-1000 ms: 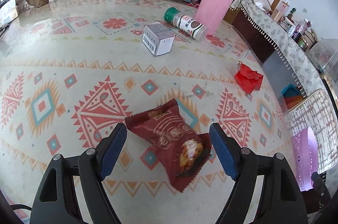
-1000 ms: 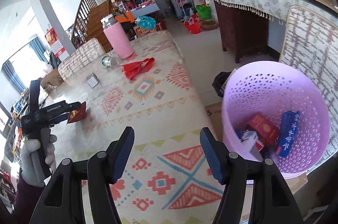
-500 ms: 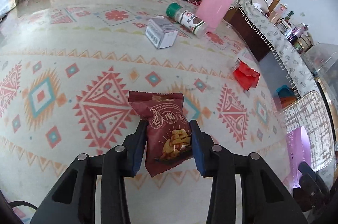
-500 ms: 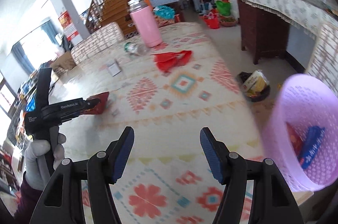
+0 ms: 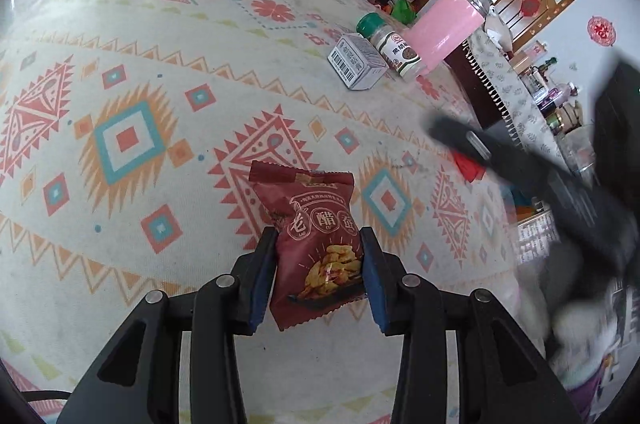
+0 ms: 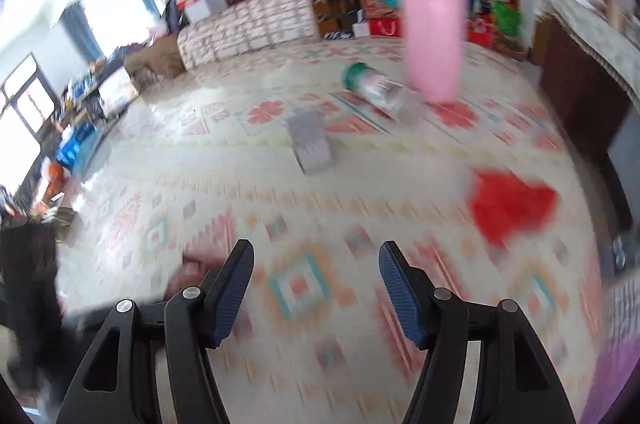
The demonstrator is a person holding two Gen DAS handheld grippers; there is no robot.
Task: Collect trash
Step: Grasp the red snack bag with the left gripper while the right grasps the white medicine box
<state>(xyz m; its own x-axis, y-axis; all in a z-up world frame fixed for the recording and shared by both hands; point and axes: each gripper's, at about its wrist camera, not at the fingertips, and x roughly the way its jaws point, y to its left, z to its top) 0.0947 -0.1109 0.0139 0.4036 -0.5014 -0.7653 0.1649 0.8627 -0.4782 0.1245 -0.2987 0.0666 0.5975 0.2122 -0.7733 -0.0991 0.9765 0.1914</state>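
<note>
Between left jaws, snack packet [image 5: 318, 244]

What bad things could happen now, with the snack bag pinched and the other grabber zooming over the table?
1. The left gripper pinches only the lower part of the snack bag; the smooth wrapper might slip out when carried.
2. The right gripper, open and empty, shows in the left wrist view as a dark blur close by, so the two tools could bump.
3. Going for the red wrapper, it might knock the green-capped bottle lying beside the pink flask.
</note>
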